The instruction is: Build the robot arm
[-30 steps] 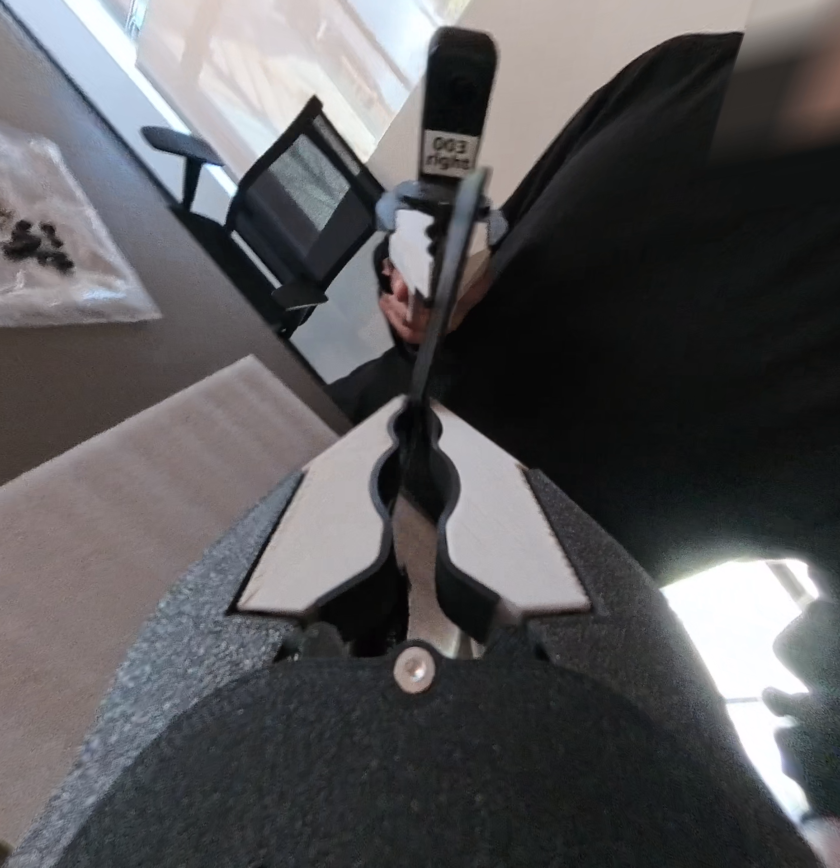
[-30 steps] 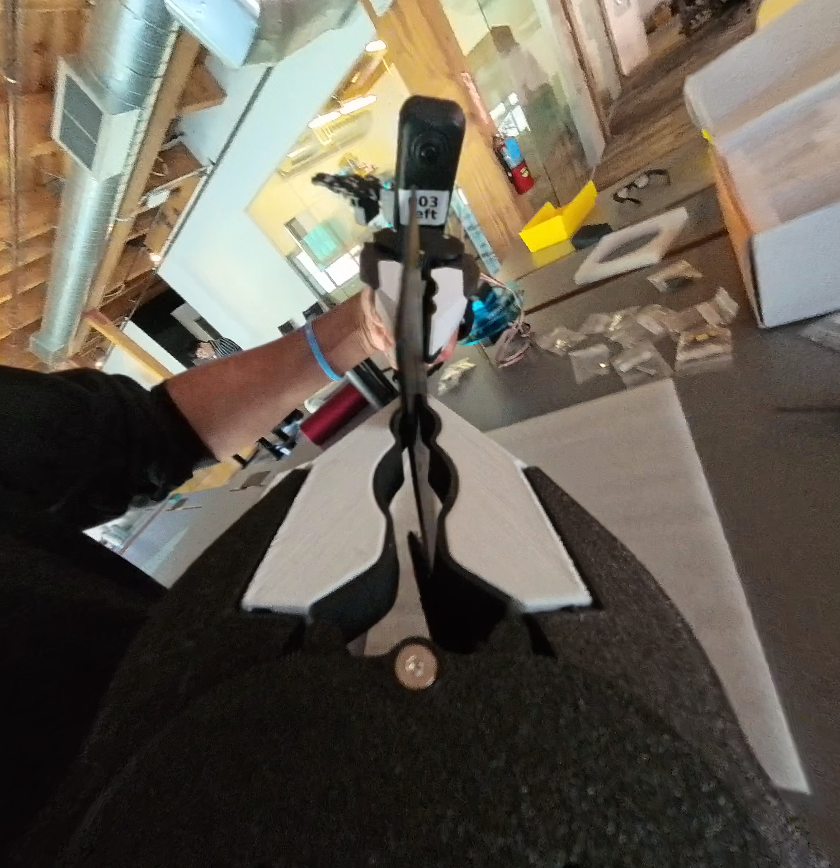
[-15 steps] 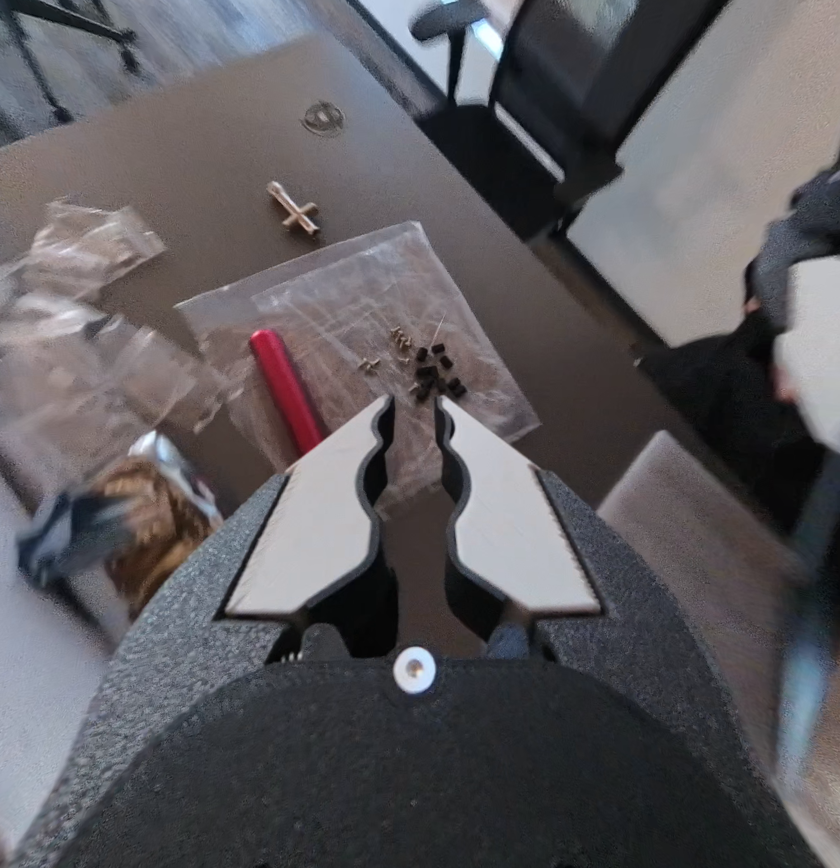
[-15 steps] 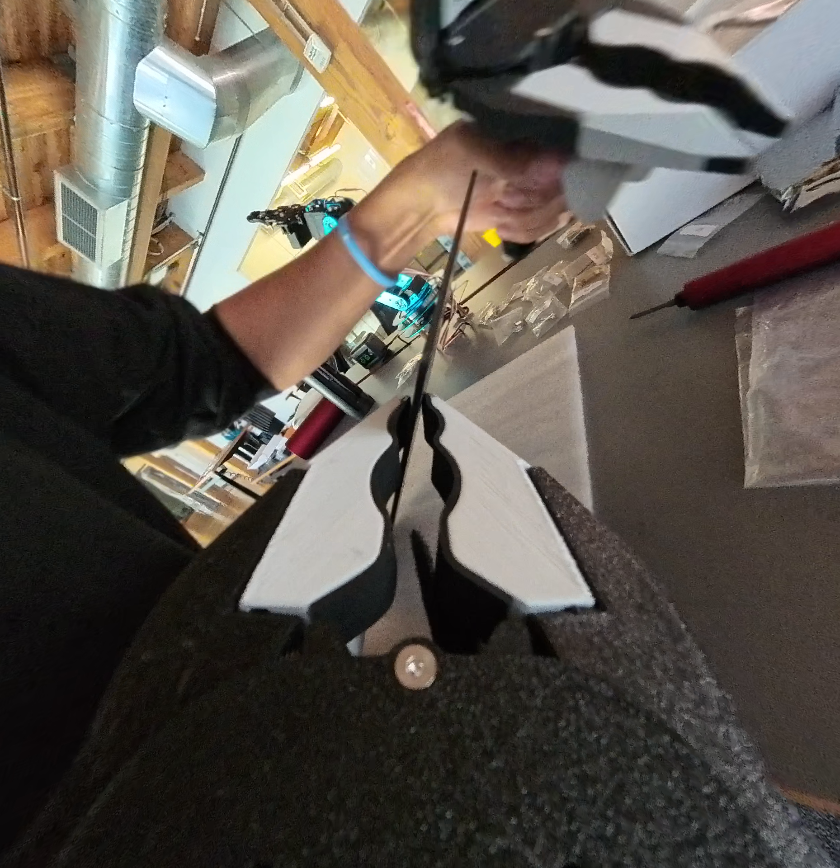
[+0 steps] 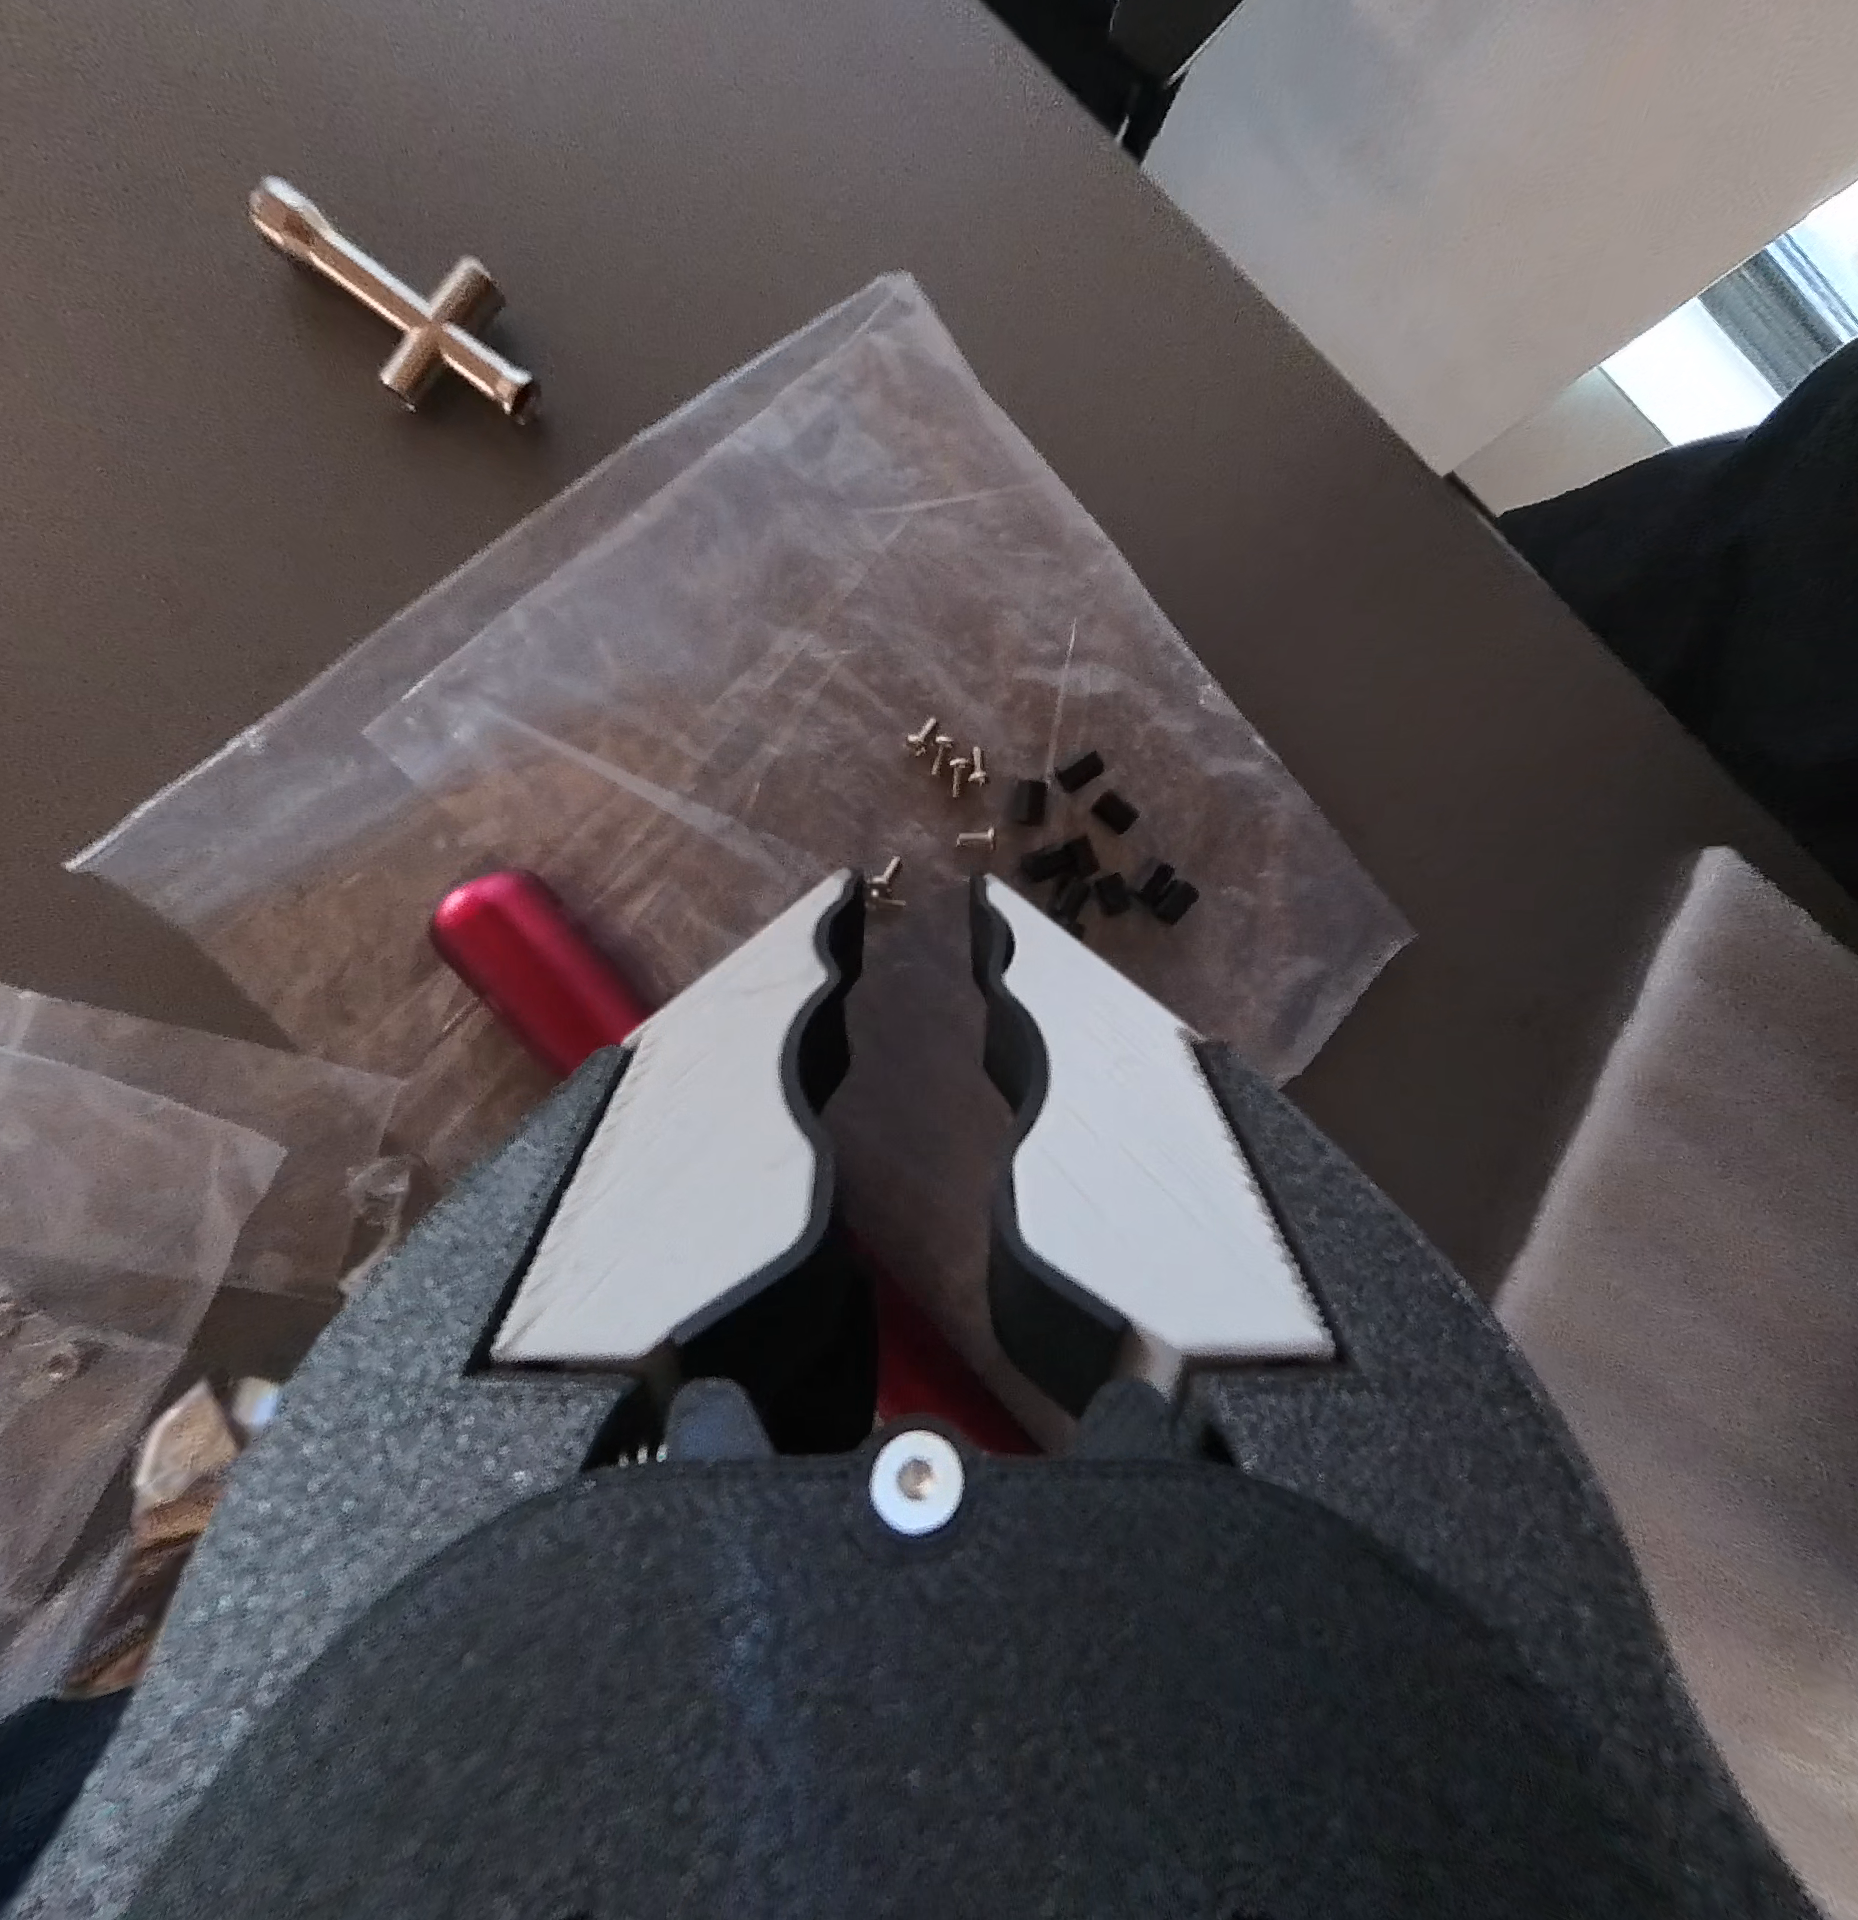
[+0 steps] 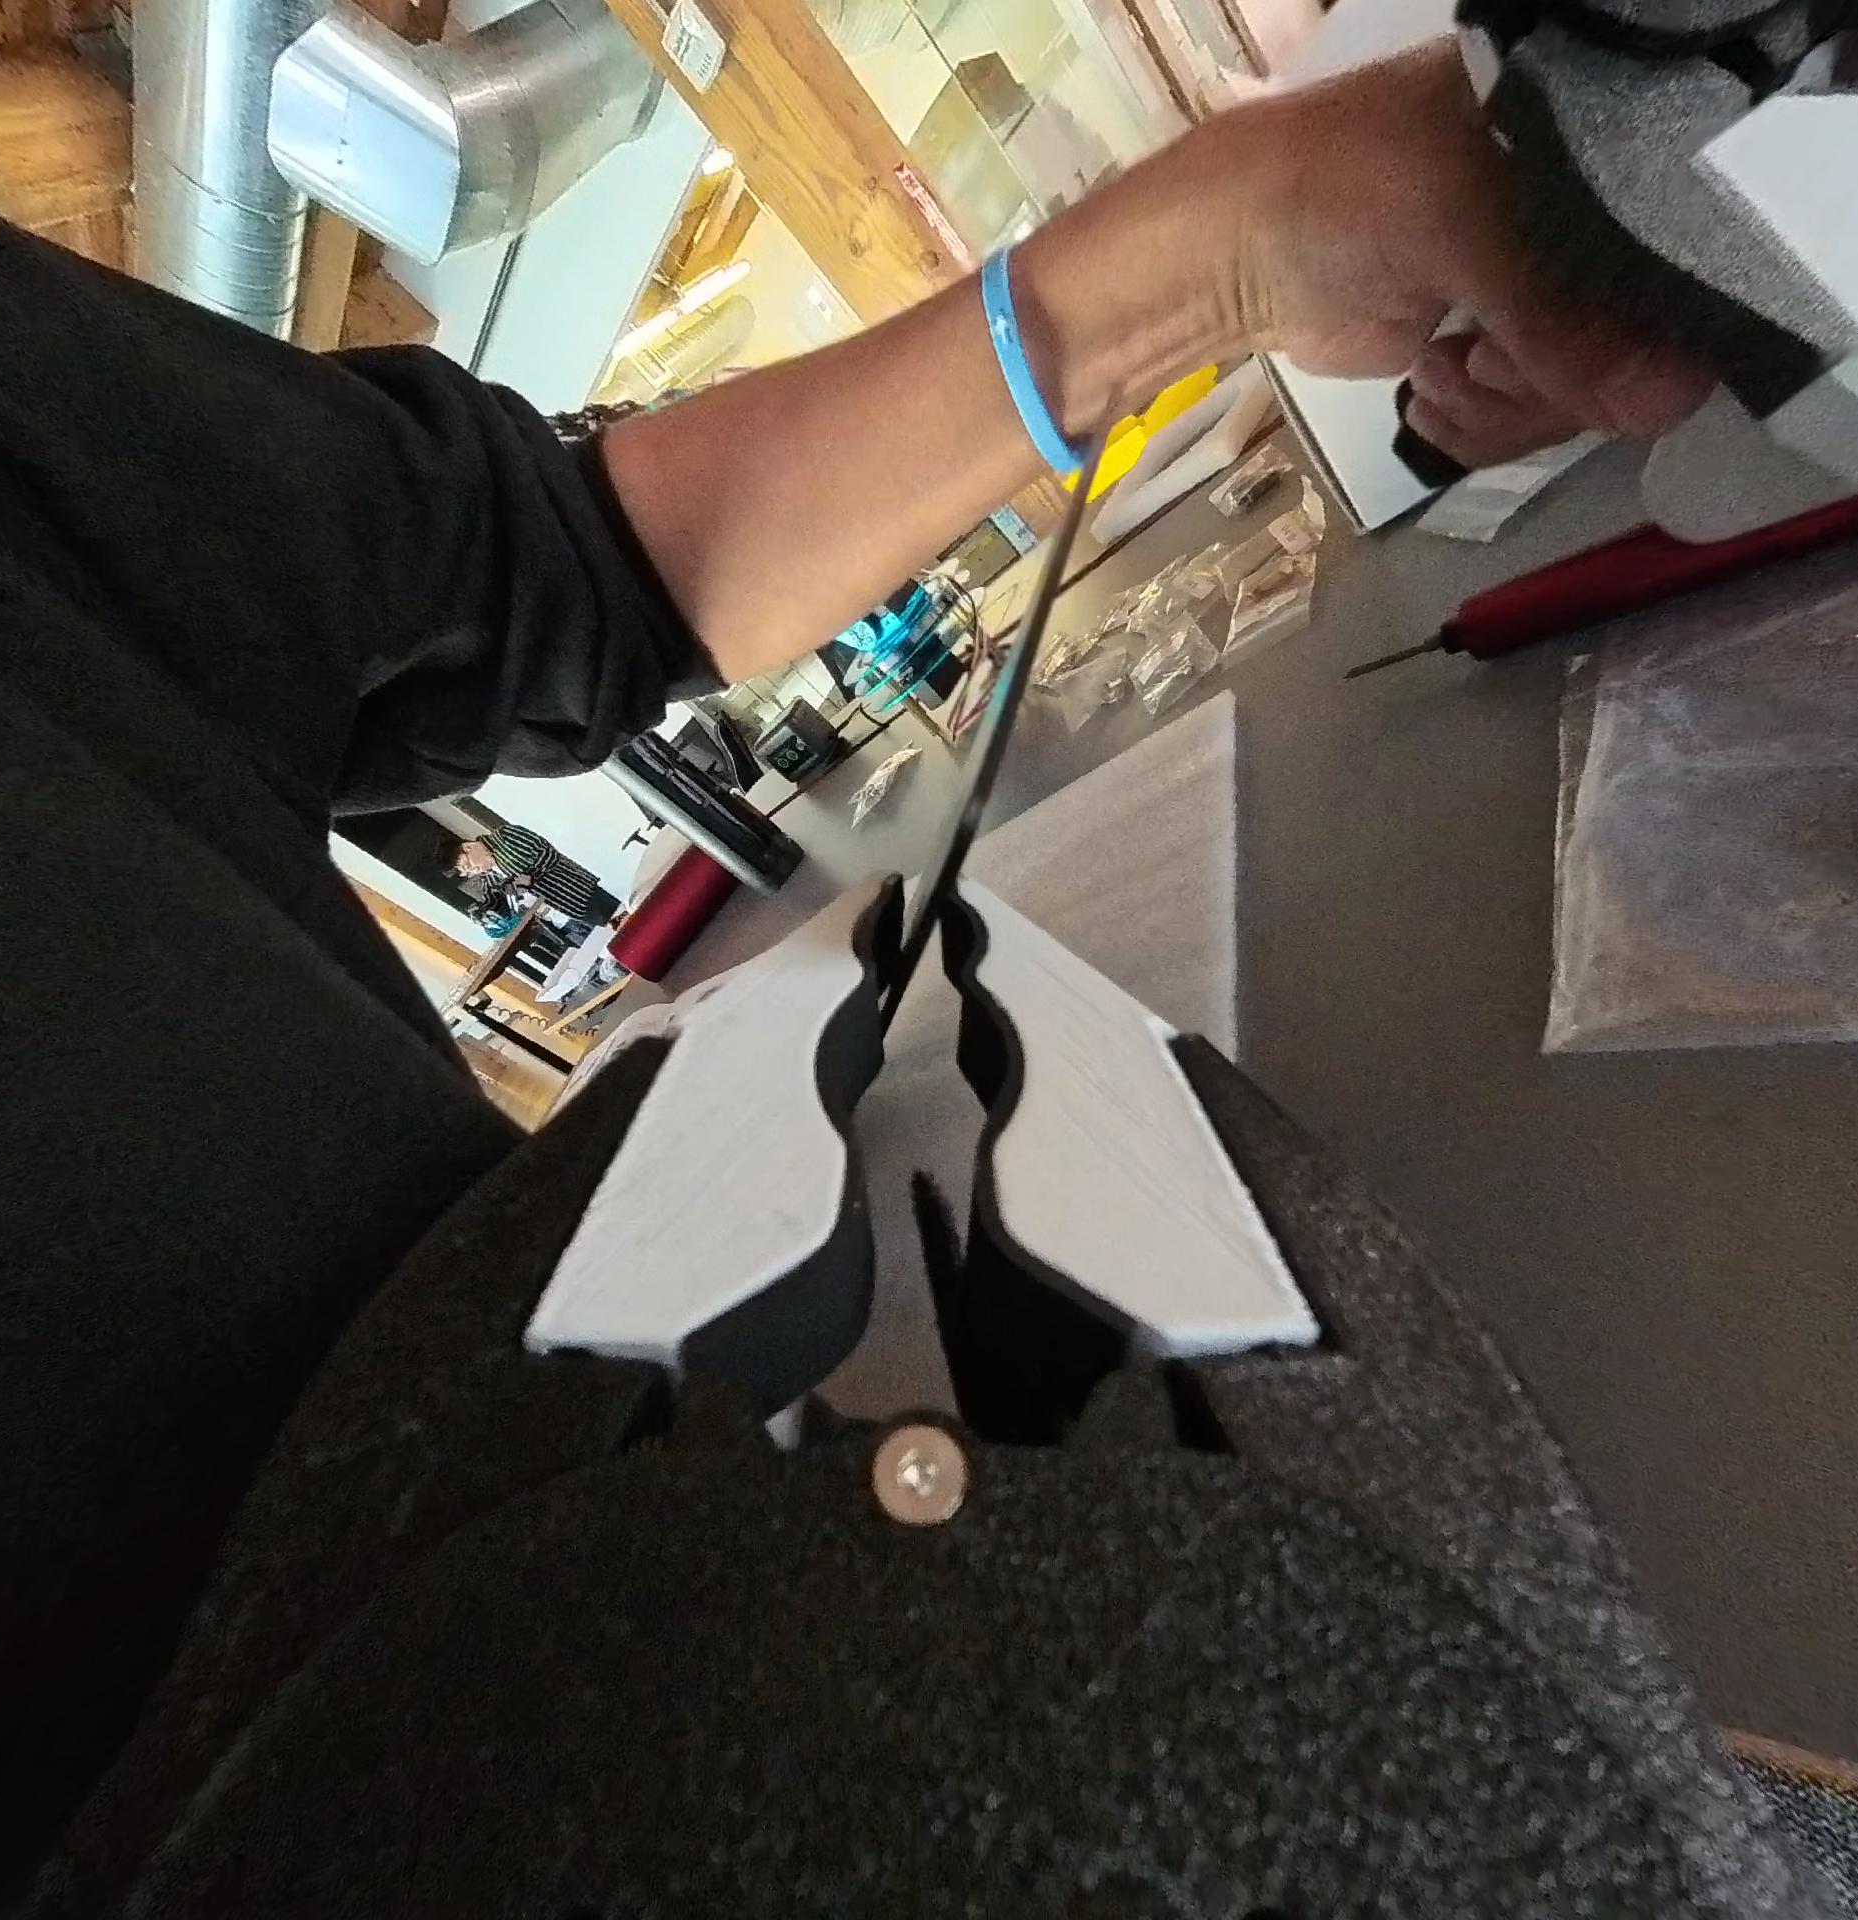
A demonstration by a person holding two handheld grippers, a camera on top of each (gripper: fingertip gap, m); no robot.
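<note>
The left hand-held gripper (image 5: 912,891) is hovering with its jaws spread and empty over a clear plastic bag (image 5: 696,665) lying on the brown table (image 5: 229,499), its tips just short of a few small silver screws (image 5: 946,764) and a cluster of small black pieces (image 5: 1101,862) on the bag. A red-handled screwdriver (image 5: 530,977) is lying on the bag partly under that gripper, and a metal cross wrench (image 5: 405,301) is resting on the table beyond the bag. The right hand-held gripper (image 6: 920,914) is pinching a thin dark flat strip (image 6: 1008,707) that is reaching up toward the person's left forearm, above a pale foam mat (image 6: 1133,862) near the bag.
</note>
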